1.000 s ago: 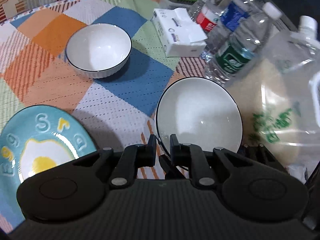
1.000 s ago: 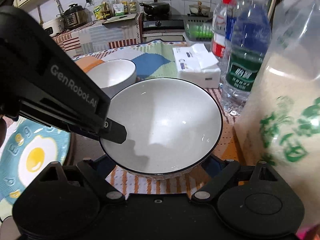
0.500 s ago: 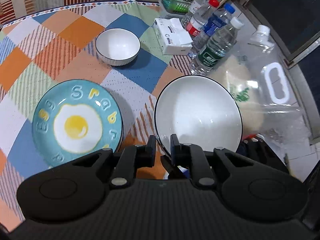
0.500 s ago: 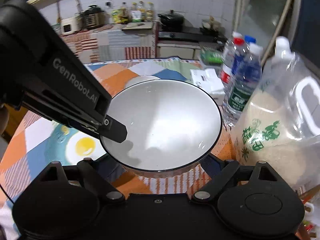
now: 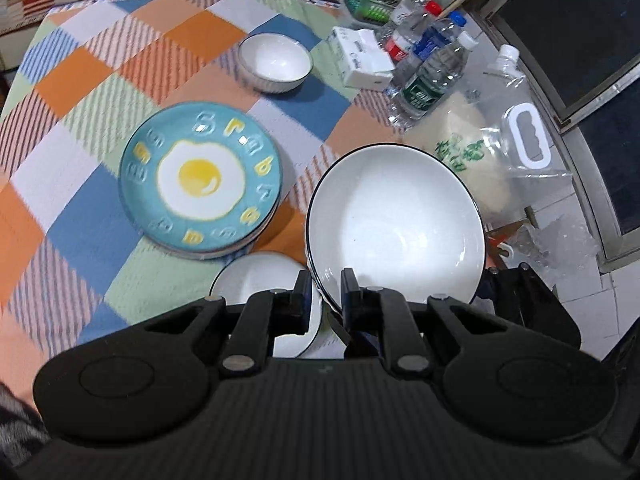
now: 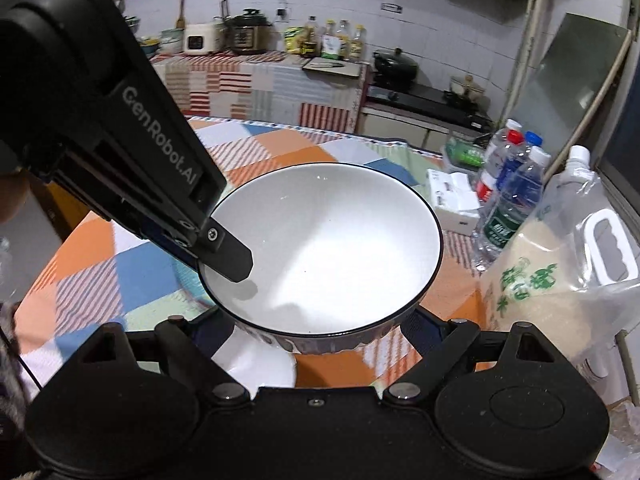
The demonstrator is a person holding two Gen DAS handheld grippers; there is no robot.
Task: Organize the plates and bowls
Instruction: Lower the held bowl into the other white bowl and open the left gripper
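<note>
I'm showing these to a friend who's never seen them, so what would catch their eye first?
The big white bowl fills the middle, held above the checked tablecloth, the left tool pinching its near rim. To its left sits the blue fried-egg plate; a rice bag stands at the right.

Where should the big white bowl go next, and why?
Probably slide the big white bowl a little left and lower it onto the other white bowl just below. The left tool pinches its rim, the right tool hugs its sides, and it hangs in the air, so stacking bowl on bowl looks like the nearest tidy spot.
</note>
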